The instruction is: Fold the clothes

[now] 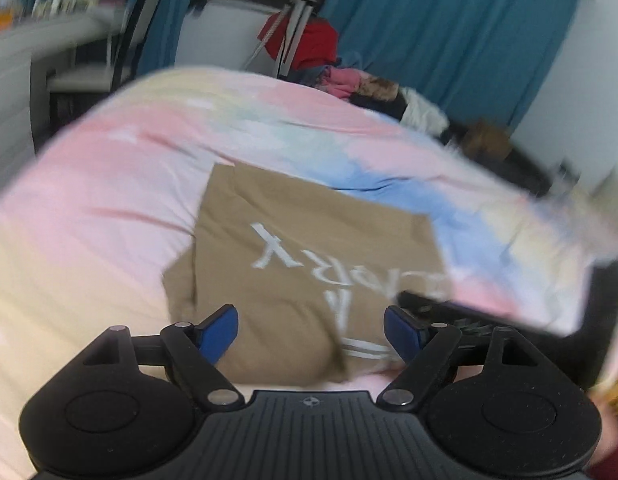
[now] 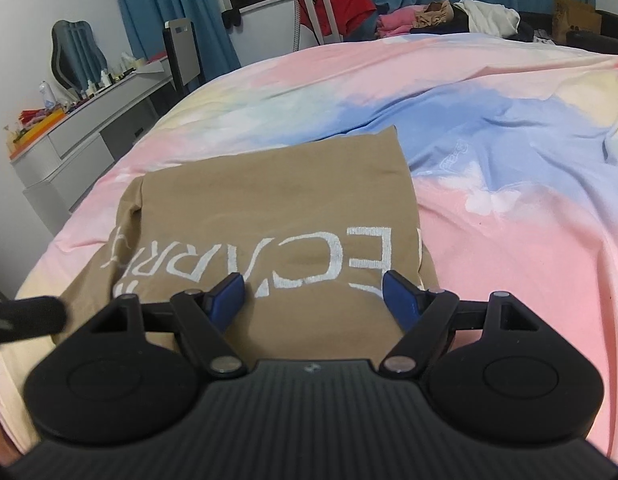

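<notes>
A tan T-shirt with white lettering (image 1: 309,256) lies folded into a rough rectangle on the pastel bedspread (image 1: 109,168). It also shows in the right wrist view (image 2: 277,200). My left gripper (image 1: 311,332) is open and empty, hovering over the shirt's near edge. My right gripper (image 2: 313,298) is open and empty, just above the shirt's near part. The left wrist view is blurred by motion. A black part of the other gripper (image 2: 25,316) shows at the left of the right wrist view.
A pile of other clothes (image 2: 449,16) lies at the far end of the bed. A grey desk (image 2: 81,136) with small items stands left of the bed. A tripod (image 2: 313,4) and blue curtains (image 2: 169,0) stand behind.
</notes>
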Motion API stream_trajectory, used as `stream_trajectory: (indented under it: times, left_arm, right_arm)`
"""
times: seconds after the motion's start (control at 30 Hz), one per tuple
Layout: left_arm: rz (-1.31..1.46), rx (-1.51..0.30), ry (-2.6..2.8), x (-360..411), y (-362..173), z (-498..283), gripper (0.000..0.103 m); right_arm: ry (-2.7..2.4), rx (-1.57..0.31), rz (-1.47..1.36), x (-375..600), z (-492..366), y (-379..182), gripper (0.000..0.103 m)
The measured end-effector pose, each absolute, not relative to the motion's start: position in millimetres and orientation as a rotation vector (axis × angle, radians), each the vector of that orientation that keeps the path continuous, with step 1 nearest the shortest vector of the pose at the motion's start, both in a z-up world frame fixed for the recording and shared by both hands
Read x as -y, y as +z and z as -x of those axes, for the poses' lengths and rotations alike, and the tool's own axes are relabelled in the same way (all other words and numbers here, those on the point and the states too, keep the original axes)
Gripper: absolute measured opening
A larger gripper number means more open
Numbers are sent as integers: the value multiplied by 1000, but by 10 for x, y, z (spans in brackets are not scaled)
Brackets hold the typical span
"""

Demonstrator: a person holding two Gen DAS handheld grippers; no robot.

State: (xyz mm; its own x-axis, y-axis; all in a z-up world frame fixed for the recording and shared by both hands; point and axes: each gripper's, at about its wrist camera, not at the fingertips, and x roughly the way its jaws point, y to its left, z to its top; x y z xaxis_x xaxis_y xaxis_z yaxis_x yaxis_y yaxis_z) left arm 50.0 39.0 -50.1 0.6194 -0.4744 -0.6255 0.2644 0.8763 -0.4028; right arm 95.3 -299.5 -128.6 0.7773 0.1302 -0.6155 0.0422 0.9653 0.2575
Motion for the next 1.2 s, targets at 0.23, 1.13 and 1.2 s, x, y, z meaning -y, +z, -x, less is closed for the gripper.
stream_trajectory:
  times: [0.23, 1.13, 1.2]
  left_arm:
    - [644, -983, -422, -507, -984, -572, 85]
    - [1103, -652, -238, -943, -994, -622, 16]
    - [1113, -645, -240, -969, -988, -613, 16]
  right_arm:
    - [32, -695, -278, 2991, -955, -1257, 78]
    - [271, -794, -1449, 3175, -753, -1865, 80]
    - [174, -733, -1496, 3343, -695, -1885, 80]
